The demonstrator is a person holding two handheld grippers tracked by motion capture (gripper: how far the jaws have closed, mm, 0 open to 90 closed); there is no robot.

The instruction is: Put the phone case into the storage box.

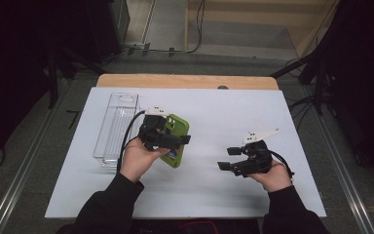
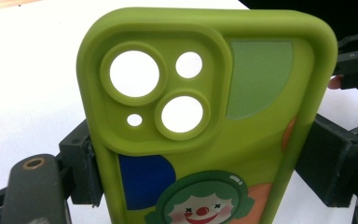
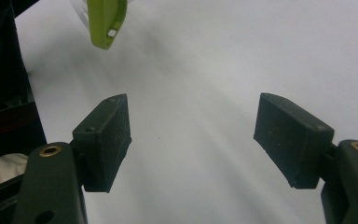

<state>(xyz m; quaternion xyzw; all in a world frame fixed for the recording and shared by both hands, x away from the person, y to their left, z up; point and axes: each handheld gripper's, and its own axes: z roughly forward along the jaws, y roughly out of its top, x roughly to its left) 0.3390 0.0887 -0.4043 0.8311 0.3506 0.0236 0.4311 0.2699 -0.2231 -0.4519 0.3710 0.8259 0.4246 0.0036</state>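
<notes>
Left gripper (image 1: 175,141) clamps the green phone case (image 2: 205,121) by its long edges, lifted off the tabletop (image 1: 214,112) at centre-left. Right gripper (image 1: 230,158) hangs wide open, empty. Soft silicone could flex and slip loose if nudged.

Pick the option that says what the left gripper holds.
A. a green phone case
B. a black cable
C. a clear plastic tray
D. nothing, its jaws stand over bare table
A: in the left gripper view the pads press on both long edges of the green phone case, and the high view shows the left gripper clamped across it, while the clear tray lies apart on the table.
</notes>
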